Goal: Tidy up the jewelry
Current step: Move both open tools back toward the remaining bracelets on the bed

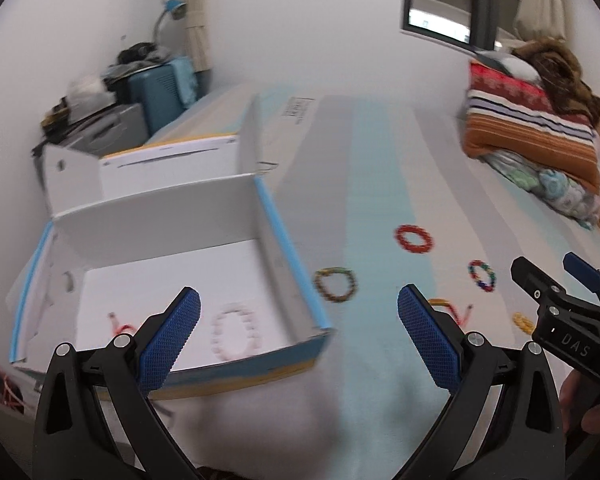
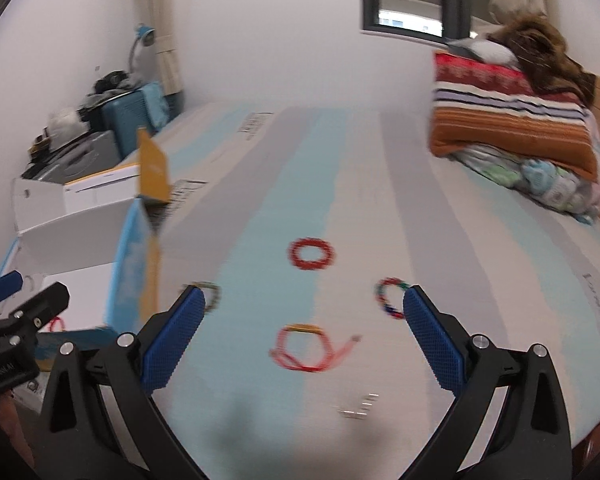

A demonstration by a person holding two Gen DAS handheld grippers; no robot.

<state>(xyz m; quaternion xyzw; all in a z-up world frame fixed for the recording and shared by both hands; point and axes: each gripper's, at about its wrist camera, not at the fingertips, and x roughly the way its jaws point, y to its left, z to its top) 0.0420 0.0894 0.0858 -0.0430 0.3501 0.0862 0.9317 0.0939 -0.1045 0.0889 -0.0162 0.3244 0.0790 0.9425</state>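
- Left claw gapes wide, empty, over the open box holding a pale pink bracelet.
- Right claw is spread wide, empty, above a red cord bracelet on the bed.
- Red bead bracelet lies beyond.

Red bracelet — striped blue-grey bedsheet.

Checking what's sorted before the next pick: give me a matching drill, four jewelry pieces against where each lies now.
Things:
1. pink bracelet
2. red bracelet
3. red cord
4. multicolour bracelet

Places:
A. bed, nearest ahead of the open right gripper
B. in the box
C. bed, farthest out
D. bed, by the right gripper's right finger

Pairs: 1-B, 2-C, 3-A, 4-D
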